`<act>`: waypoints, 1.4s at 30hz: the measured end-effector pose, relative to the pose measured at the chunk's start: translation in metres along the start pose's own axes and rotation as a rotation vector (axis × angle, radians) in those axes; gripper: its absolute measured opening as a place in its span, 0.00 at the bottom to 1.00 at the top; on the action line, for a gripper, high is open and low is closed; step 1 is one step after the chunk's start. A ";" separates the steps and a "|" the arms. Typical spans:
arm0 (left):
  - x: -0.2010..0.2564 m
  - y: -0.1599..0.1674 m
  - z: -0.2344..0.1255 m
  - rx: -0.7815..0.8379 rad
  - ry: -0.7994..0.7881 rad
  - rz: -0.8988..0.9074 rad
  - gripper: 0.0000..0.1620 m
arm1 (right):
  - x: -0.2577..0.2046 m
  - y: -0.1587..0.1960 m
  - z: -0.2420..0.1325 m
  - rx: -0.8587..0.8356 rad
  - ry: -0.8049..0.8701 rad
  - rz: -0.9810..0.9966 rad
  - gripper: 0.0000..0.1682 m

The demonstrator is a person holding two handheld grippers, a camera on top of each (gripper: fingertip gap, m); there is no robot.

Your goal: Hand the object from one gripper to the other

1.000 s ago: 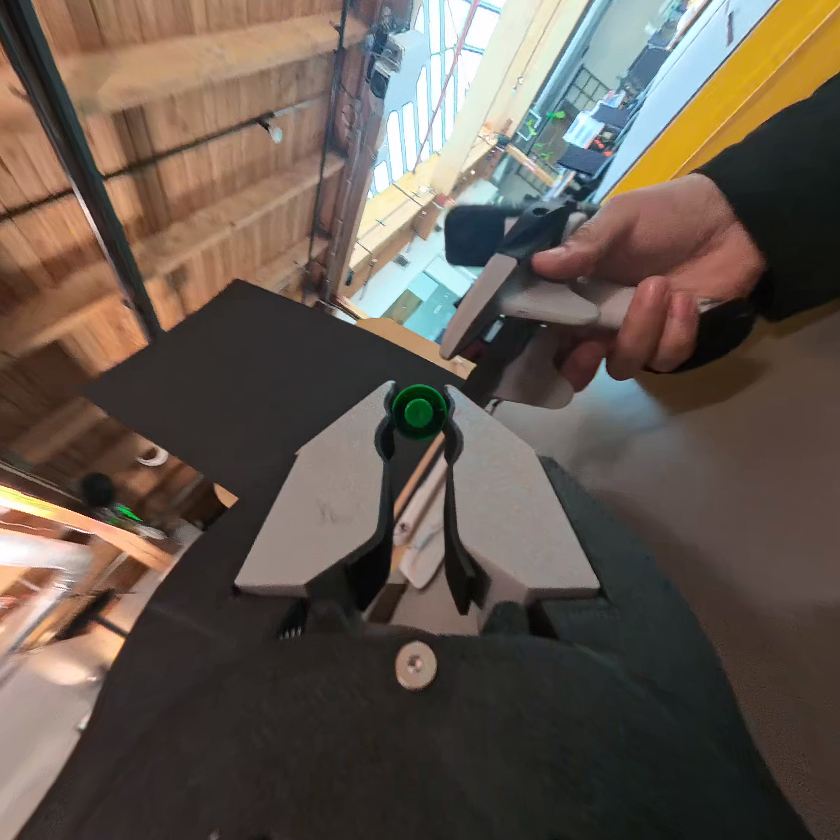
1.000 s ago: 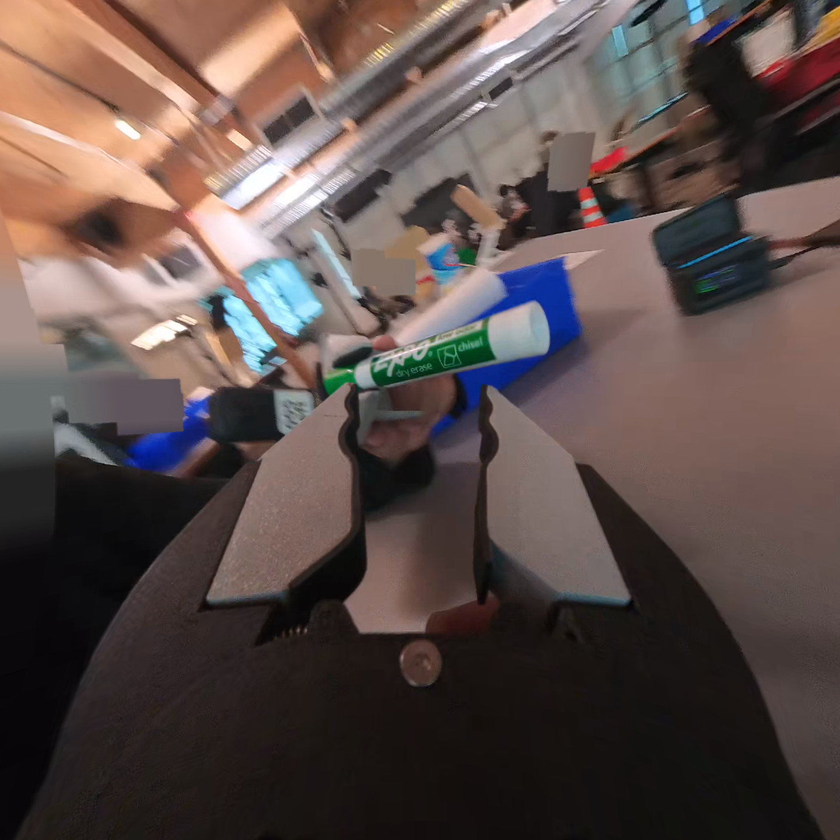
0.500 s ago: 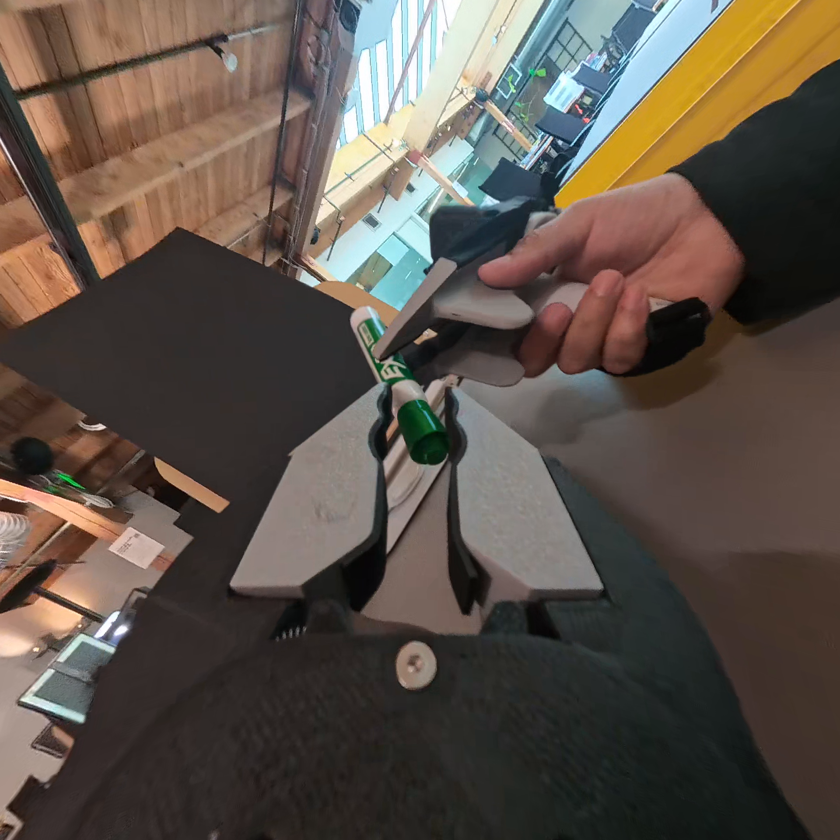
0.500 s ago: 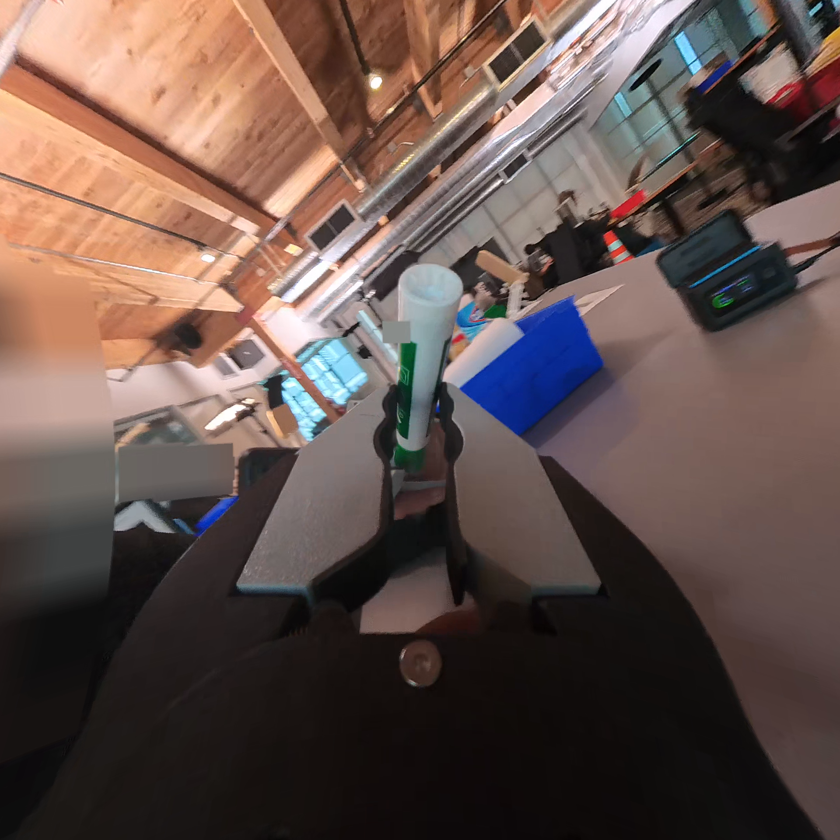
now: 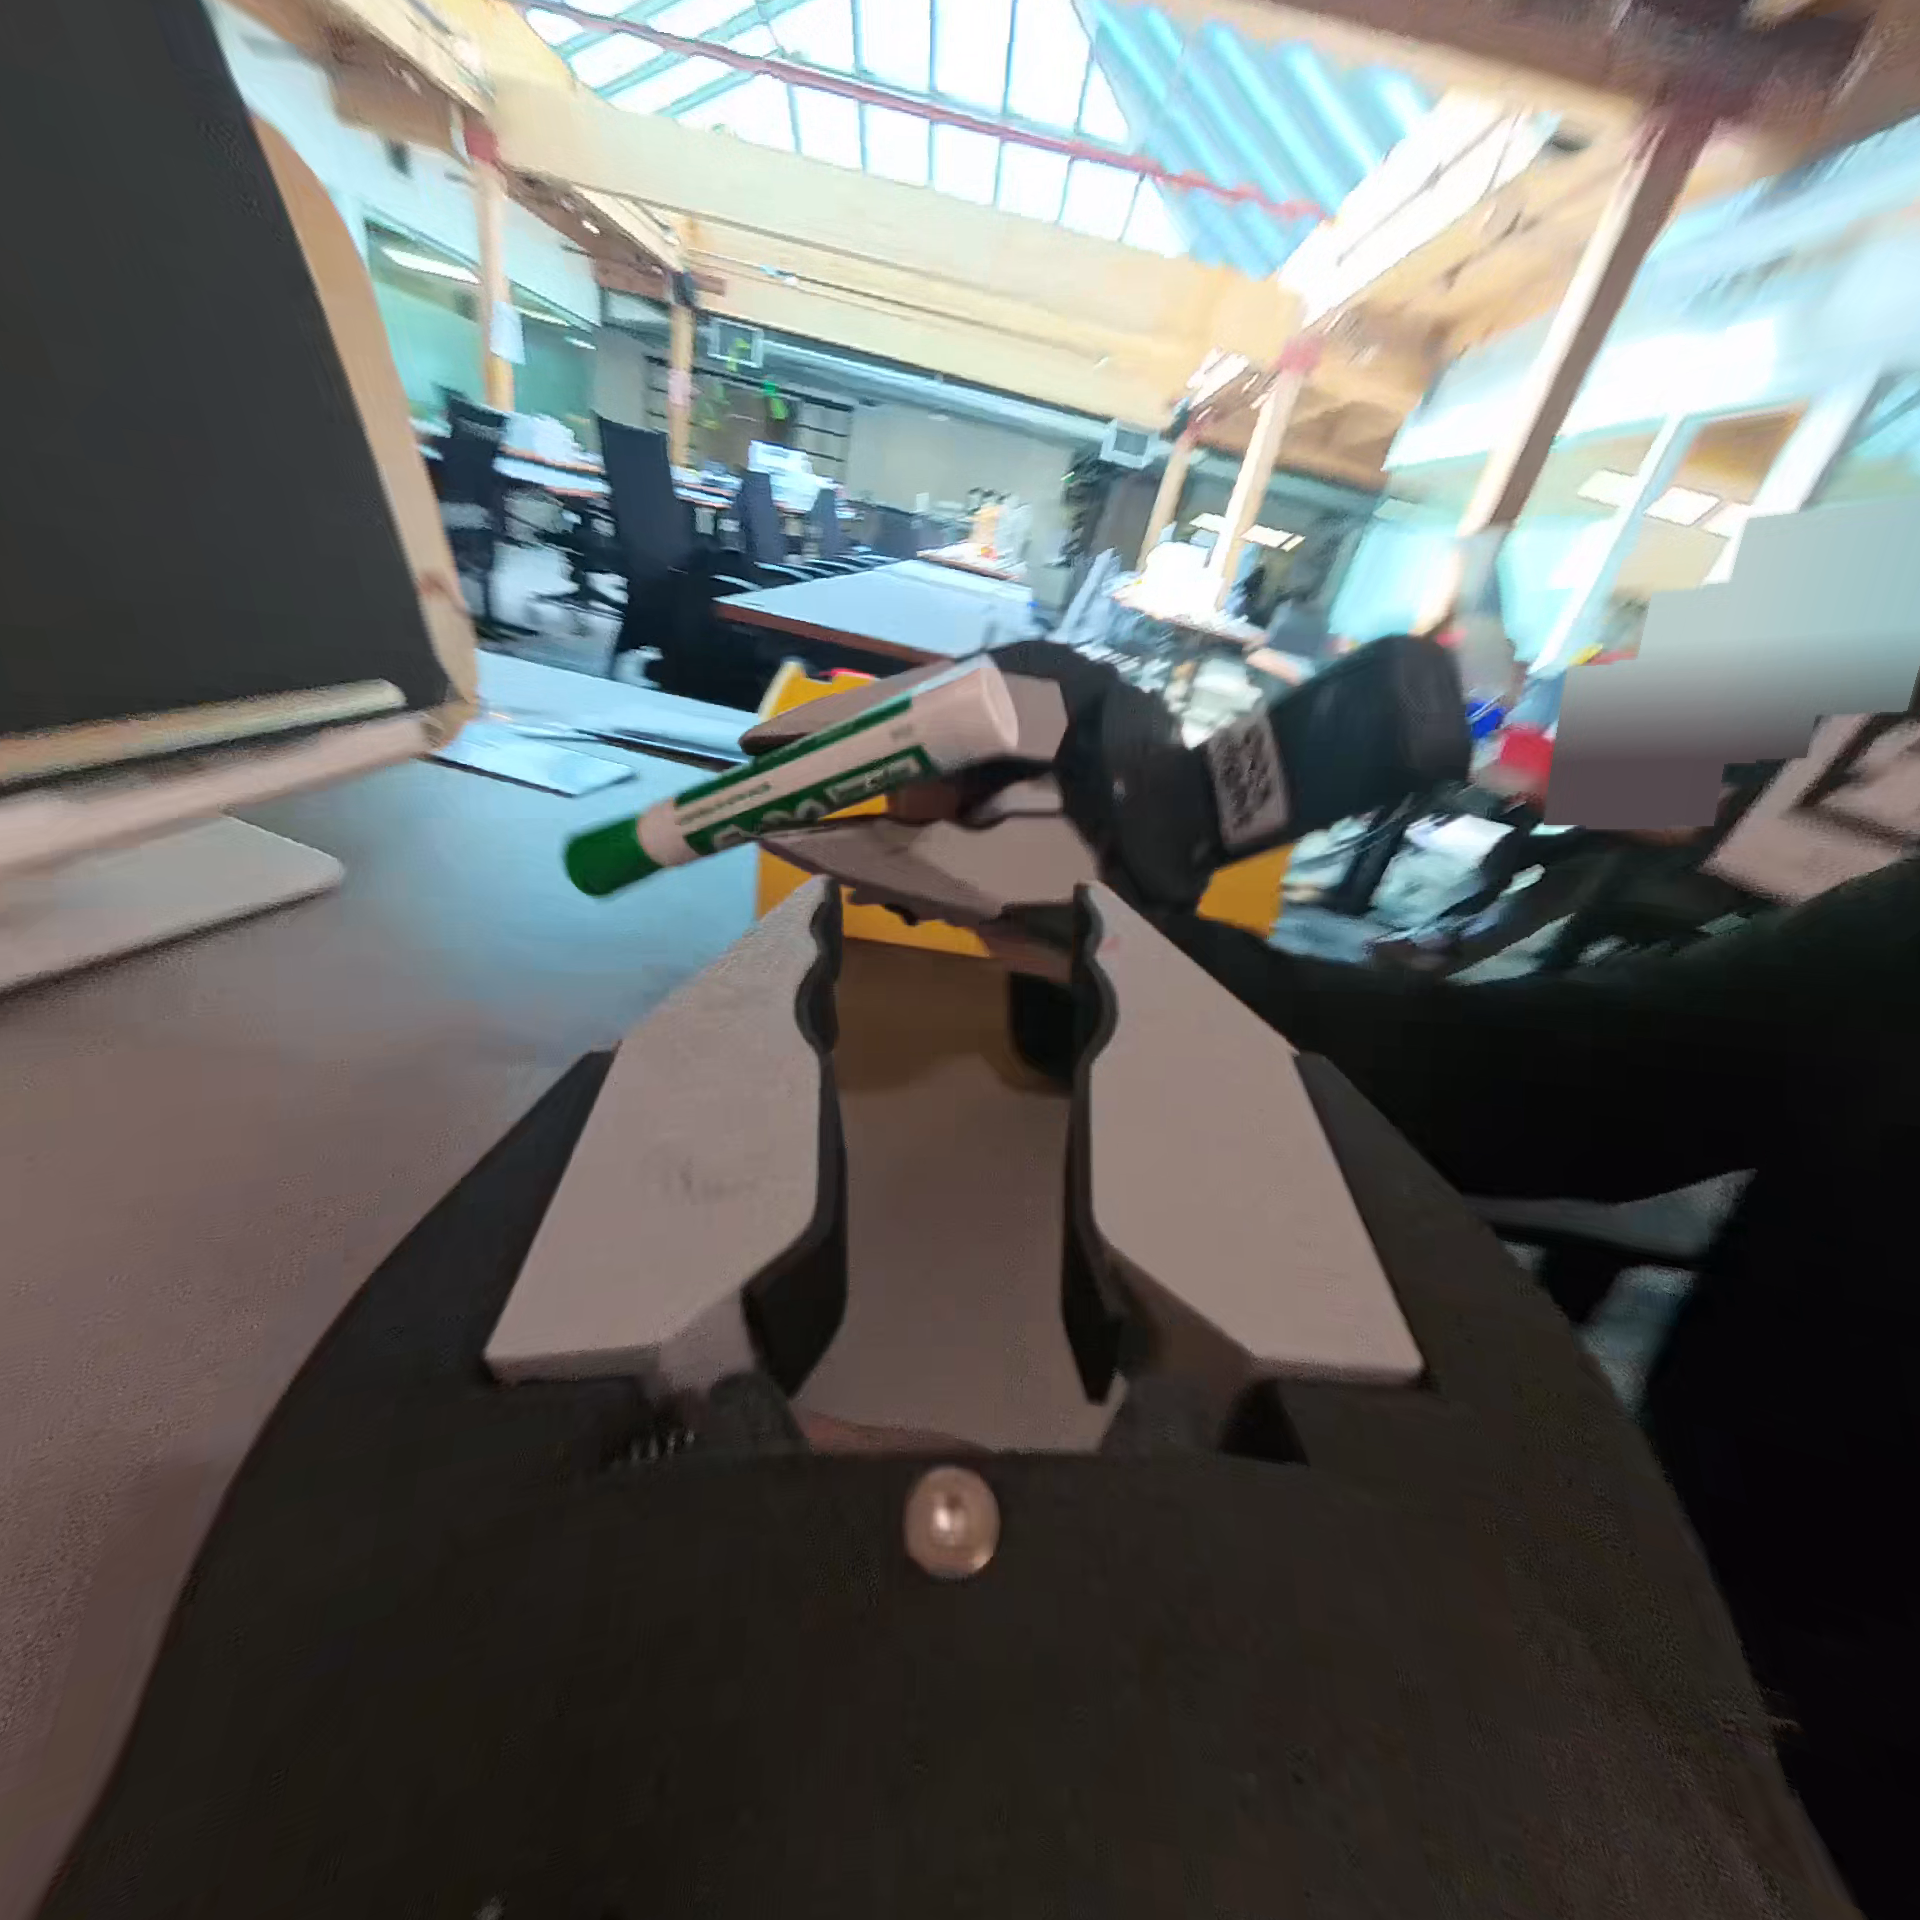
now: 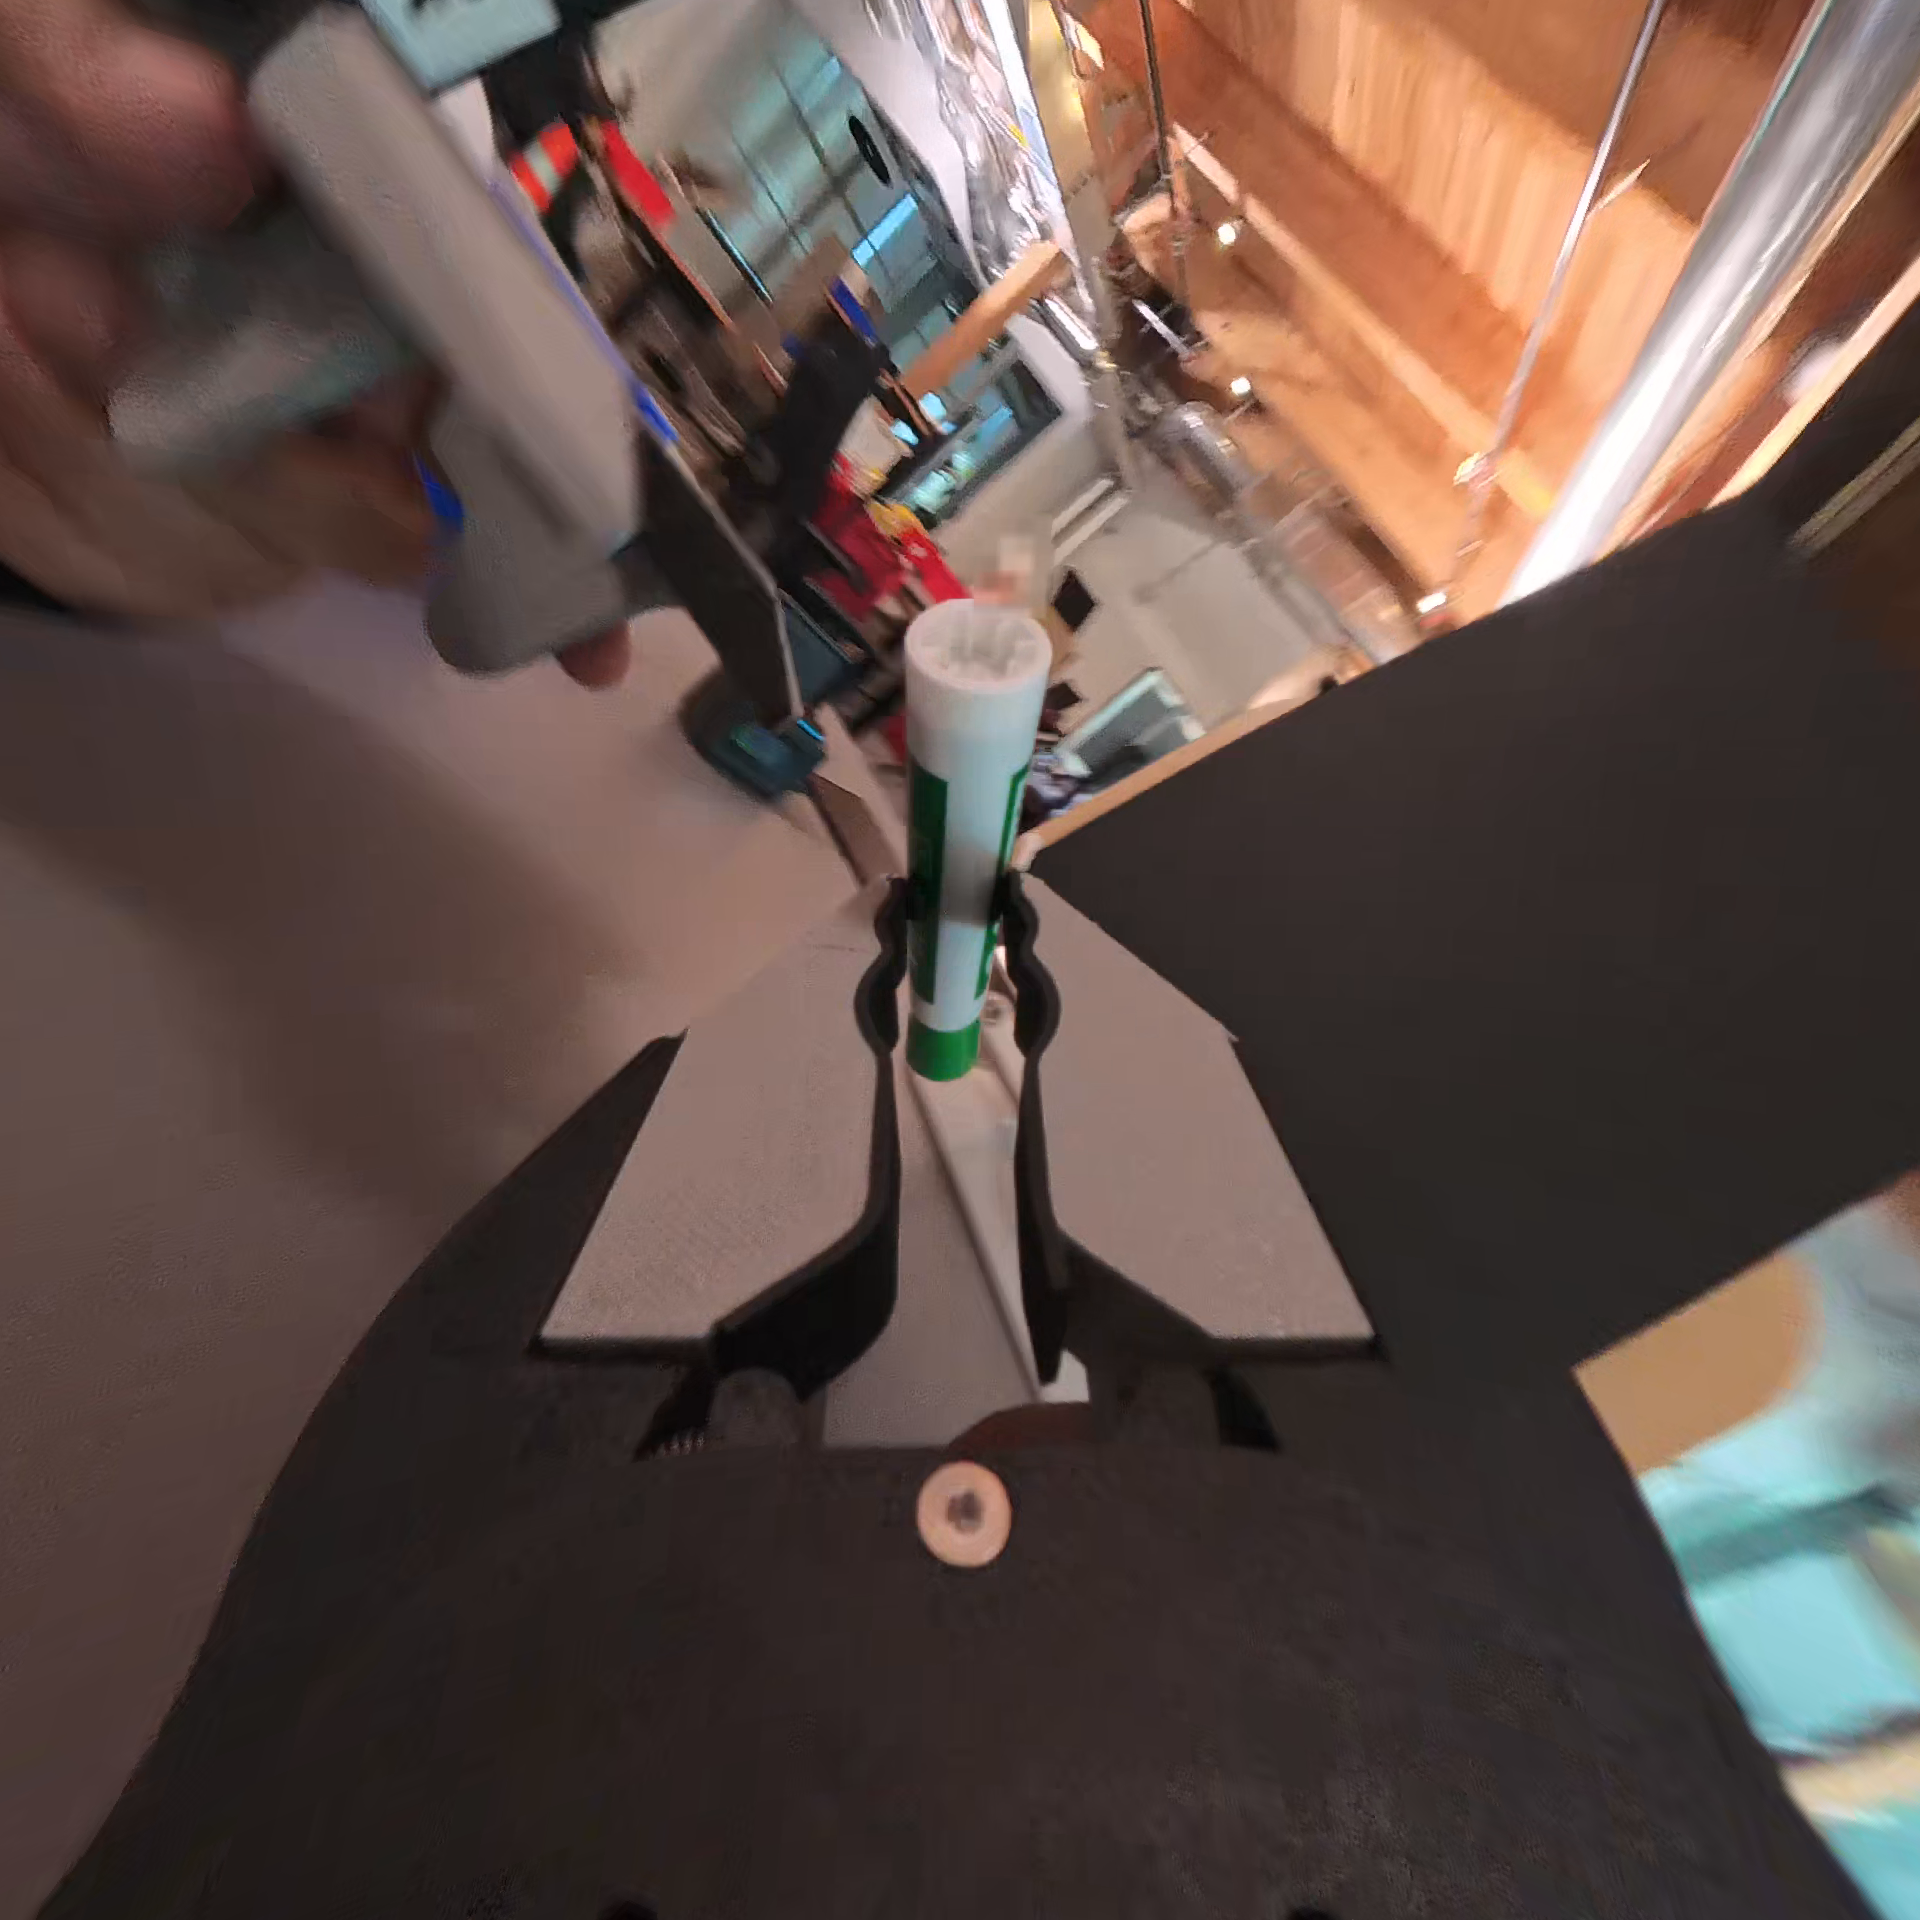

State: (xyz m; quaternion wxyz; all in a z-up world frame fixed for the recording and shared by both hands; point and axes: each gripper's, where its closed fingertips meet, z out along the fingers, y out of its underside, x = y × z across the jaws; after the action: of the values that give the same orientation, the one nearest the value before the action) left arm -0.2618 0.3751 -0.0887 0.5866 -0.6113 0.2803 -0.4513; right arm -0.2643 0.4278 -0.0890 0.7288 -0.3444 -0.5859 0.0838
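A green-and-white marker (image 6: pixel 966 790) with a green cap stands between my right gripper's jaws. My right gripper (image 6: pixel 956 912) is shut on the marker's barrel, the white end pointing away from the camera. In the left wrist view the marker (image 5: pixel 727 816) lies slanted, cap to the lower left, held in the right gripper (image 5: pixel 764 792) just beyond my left fingertips. My left gripper (image 5: pixel 951 935) is open and empty, a short way below and behind the marker. In the right wrist view, a hand holds the left gripper at upper left, and its grey finger (image 6: pixel 468 312) shows blurred.
A grey table (image 5: pixel 260 1091) lies under both grippers. A black panel (image 5: pixel 156 364) stands at the left, a yellow box (image 5: pixel 904 930) behind the grippers. In the right wrist view the black panel (image 6: pixel 1455 987) is at right and a small dark device (image 6: pixel 758 748) sits on the table.
One second ago my left gripper held the marker and the right was open. The right closed on it, the left let go and opened, and the two moved apart.
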 end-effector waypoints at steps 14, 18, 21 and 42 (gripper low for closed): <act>-0.005 0.021 0.003 -0.070 0.101 -0.388 0.33 | -0.022 -0.010 0.009 -0.026 0.185 -0.697 0.09; -0.009 0.025 0.001 -0.091 0.083 -0.365 0.20 | -0.027 -0.005 0.012 -0.048 0.172 -0.693 0.09; -0.017 0.031 0.001 -0.117 0.024 -0.307 0.15 | -0.023 -0.003 0.010 -0.039 0.202 -0.629 0.11; -0.063 0.016 -0.026 -0.140 -0.355 0.020 0.11 | -0.009 0.033 0.001 -0.119 -0.002 0.019 0.32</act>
State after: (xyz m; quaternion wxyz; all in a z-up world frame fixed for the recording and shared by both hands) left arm -0.3095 0.4155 -0.1204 0.5872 -0.7179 0.2092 -0.3099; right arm -0.2584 0.4481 -0.1154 0.7056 -0.3928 -0.5871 0.0561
